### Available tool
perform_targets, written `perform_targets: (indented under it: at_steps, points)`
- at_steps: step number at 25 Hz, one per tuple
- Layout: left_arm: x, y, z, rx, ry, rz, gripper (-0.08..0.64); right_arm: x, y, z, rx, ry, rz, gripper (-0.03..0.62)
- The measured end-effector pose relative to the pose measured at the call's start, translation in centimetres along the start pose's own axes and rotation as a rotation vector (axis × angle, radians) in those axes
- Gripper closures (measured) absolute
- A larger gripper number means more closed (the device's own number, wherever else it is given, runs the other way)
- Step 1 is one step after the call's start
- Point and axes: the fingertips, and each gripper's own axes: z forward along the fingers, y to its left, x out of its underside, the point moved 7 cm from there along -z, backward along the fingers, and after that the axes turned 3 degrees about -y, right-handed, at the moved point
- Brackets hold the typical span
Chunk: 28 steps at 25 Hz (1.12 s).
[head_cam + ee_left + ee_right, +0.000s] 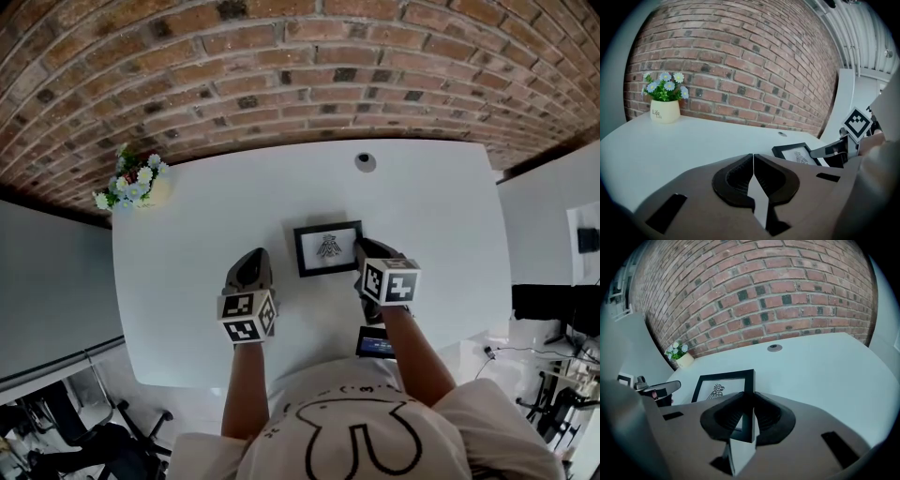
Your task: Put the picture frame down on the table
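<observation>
- The frame point(327, 247) lies in the middle of the head view, face up, on or just above the white table point(187, 234); I cannot tell whether its whole back touches the top
- The right gripper point(364, 249) is clamped on the frame's right-hand edge: in the right gripper view the black moulding runs straight between the jaws, which pinch it from both sides
- As I read it, the lowering is nearly or fully done and the release is what remains: the jaws must part and the gripper draw back toward the lower edge of the picture, leaving the frame lying alone
- The left gripper point(253, 257) sits left of centre in the head view, its jaws pressed together with nothing between them; it is near the frame's left edge but apart from it and has no share in the hold
- From the right gripper, the frame extends leftward and away, toward the brick wall point(281, 66) at the top
- A flower pot point(141, 187) stands at the table's upper left and a small round cap point(365, 161) at upper centre, both well apart from the frame
</observation>
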Motion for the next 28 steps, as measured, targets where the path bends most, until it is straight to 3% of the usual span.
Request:
perform_targets:
  at_steps: [4,20,28]
  points:
    - [0.7,0.3,0.1,-0.004,0.018,-0.01,0.543,1.0,0.1,1.4,-0.041,0.023,0.028,0.526]
    - [1.5,0.5,0.7,0.024,0.042,-0.003,0.543,1.8,0.3,2.8,0.011,0.099,0.094,0.526]
    - [1.4,0.2,0.5,0.029,0.035,-0.001,0.543,1.6,0.3,2.6,0.013,0.088,0.054,0.525]
